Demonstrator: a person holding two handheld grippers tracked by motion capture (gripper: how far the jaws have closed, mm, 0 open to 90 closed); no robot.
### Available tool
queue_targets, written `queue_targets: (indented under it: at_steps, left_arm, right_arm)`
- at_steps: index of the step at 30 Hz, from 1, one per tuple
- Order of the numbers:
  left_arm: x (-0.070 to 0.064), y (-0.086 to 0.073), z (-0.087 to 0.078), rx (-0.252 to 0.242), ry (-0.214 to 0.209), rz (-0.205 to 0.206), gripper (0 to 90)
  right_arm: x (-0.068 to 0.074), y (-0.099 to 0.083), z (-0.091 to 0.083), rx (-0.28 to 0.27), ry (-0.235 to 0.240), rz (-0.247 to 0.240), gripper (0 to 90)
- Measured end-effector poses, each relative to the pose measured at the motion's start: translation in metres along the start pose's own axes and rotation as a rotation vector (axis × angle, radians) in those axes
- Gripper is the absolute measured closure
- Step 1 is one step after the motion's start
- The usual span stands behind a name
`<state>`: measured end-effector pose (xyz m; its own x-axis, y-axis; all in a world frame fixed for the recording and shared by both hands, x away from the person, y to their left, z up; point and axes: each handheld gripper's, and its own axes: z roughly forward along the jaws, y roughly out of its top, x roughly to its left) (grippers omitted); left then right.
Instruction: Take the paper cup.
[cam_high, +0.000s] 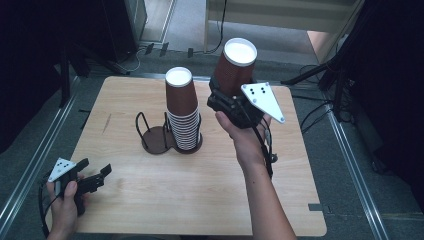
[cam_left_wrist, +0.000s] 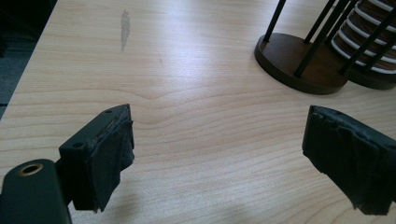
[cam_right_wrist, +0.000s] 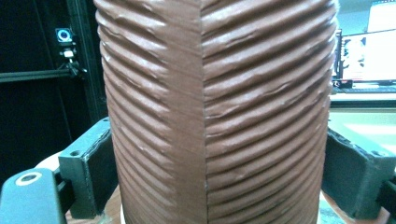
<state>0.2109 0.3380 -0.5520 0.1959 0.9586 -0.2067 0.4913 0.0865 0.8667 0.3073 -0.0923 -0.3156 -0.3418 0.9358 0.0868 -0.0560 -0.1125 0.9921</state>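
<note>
The right tool (cam_high: 231, 95) was clamped on one brown ribbed cup (cam_high: 234, 67), held upside down in the air at about two o'clock from the stack of cups (cam_high: 183, 112), well clear of it. That stack sat inverted in one ring of the dark wire holder (cam_high: 156, 135) near the tabletop's (cam_high: 200, 200) centre; the neighbouring ring at nine o'clock was bare. The left tool (cam_high: 95, 176) rested wide apart at seven o'clock, gripping nothing. Judging by this, one cup was off the stack, its placing still undone.
</note>
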Motion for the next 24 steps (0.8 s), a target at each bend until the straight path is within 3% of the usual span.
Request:
queue_targets:
  at_steps: [15, 18, 24]
  left_arm:
    - [-0.001, 0.0, 0.001, -0.018, 0.002, 0.002, 9.7]
    - [-0.001, 0.0, 0.0, -0.024, -0.015, -0.002, 9.7]
    - [-0.001, 0.003, -0.001, -0.046, 0.002, 0.021, 9.7]
  right_arm:
    - [-0.017, -0.019, -0.016, 0.033, -0.008, -0.019, 10.9]
    - [-0.019, -0.022, -0.02, 0.038, -0.012, -0.021, 10.9]
    - [-0.026, -0.024, -0.027, 0.039, -0.008, -0.013, 10.9]
